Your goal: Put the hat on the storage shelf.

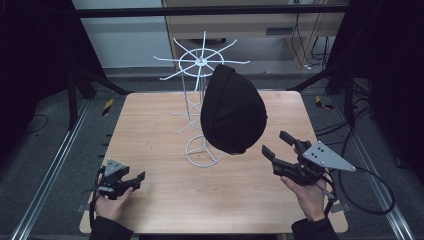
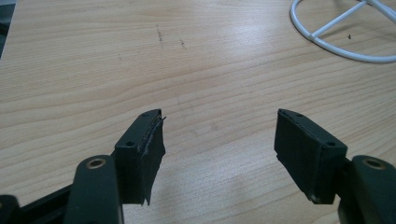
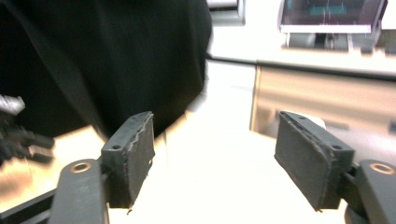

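Observation:
A black knit hat [image 1: 232,112] hangs on a white wire stand [image 1: 201,61] in the middle of the wooden table [image 1: 200,200]. It covers the stand's right side. My right gripper [image 1: 274,142] is open, just right of the hat's lower edge and apart from it. In the right gripper view the hat [image 3: 116,60] is close ahead at upper left of my open right gripper [image 3: 215,140]. My left gripper [image 1: 137,180] is open low over the table's front left. In the left gripper view, nothing lies between the jaws of my left gripper [image 2: 219,135], and the stand's ring base [image 2: 327,44] is far ahead at right.
Black frame bars [image 1: 95,80] slant down at both back corners of the table. Metal rails [image 1: 50,170] run along the floor on each side. Cables [image 1: 370,200] trail on the floor at right. A cabinet [image 1: 250,25] stands behind the table.

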{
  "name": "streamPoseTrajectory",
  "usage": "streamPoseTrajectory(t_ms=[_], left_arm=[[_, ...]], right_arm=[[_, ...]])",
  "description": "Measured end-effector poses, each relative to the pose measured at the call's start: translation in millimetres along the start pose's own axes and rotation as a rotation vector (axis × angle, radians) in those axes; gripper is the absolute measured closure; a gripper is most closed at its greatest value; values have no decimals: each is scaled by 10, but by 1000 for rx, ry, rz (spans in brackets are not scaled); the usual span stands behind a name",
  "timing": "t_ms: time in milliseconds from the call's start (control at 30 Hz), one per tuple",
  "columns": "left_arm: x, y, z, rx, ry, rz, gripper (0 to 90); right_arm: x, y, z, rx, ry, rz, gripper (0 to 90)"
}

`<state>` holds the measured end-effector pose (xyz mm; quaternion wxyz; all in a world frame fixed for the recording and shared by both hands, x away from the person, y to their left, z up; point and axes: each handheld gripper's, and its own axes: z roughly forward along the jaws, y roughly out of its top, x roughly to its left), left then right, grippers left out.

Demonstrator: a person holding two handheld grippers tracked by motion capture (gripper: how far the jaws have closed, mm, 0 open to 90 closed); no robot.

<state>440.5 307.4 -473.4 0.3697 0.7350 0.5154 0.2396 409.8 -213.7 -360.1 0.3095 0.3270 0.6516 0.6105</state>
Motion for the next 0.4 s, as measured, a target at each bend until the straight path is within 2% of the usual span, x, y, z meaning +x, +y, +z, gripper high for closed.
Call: streamPoseTrajectory(t_ms=[33, 67, 100, 133, 167, 200, 300, 333, 400], left_arm=[[-2, -2, 0, -4, -1, -3, 321], [-2, -2, 0, -4, -1, -3, 320], [0, -3, 2, -4, -1, -1, 319], [0, -3, 2, -4, -1, -1, 318], [6, -4, 7, -4, -3, 4, 317], [6, -4, 7, -4, -3, 4, 314], [9, -6, 31, -3, -7, 3, 306], [9, -6, 31, -3, -7, 3, 302], [12, -4, 39, 1, -7, 15, 297]], right_arm=[[-54, -141, -12, 52, -17, 3, 255], [-54, -141, -12, 52, -17, 3, 255], [-122, -285, -4, 103, -39, 14, 238], [-122, -285, -4, 103, -39, 14, 238], [-200, -428, 17, 144, -59, 30, 217], [-200, -428, 17, 144, -59, 30, 217], [-342, -713, 69, 222, -110, 60, 198], [-342, -713, 69, 222, -110, 60, 198], [-409, -848, 88, 267, -131, 80, 191]])
